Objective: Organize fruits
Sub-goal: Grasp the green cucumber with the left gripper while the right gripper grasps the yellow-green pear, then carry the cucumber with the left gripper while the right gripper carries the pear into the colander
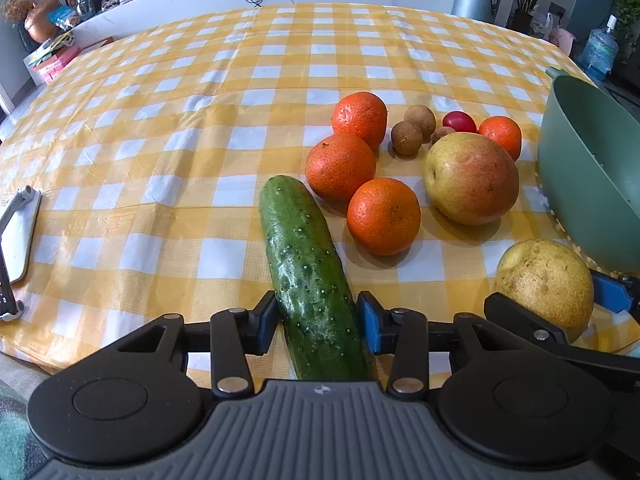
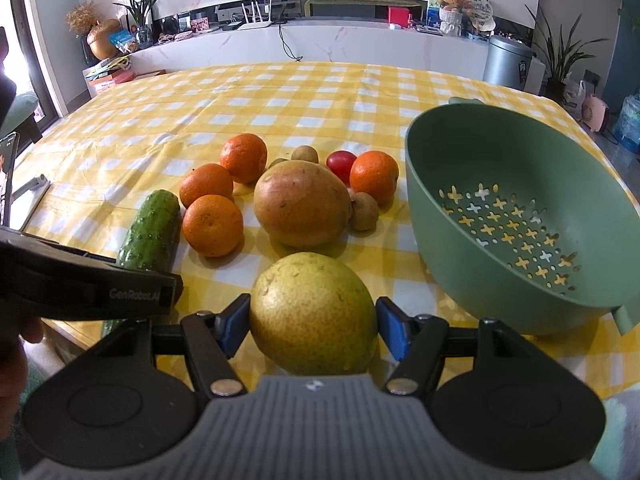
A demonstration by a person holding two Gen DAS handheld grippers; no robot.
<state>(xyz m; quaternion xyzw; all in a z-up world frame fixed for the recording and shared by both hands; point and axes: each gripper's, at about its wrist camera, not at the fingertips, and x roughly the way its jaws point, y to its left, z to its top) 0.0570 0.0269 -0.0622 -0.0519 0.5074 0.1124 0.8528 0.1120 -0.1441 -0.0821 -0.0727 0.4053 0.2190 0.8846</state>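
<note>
Counter covered in a yellow-and-white checked cloth [image 2: 280, 96]. Left gripper [image 1: 316, 320] had its jaws clamped on one bumpy dark green cucumber [image 1: 308, 272], which lay near the counter's near edge. Right gripper [image 2: 312, 320] had its jaws clamped on one round yellow-green pear [image 2: 314, 314], also at the near edge, just right of the cucumber. Loose fruit further in toward the counter's middle: four orange tangerines [image 2: 213, 225], one large reddish-yellow pear [image 2: 302, 204], one small red cherry tomato [image 2: 341, 162], three small brown round longans [image 2: 364, 210]. One empty green plastic colander bowl [image 2: 448, 200] with cross-shaped holes sat tilted toward the counter's right edge, near the fruit. One phone on a stand [image 1: 16, 236] stood at the left edge.
</note>
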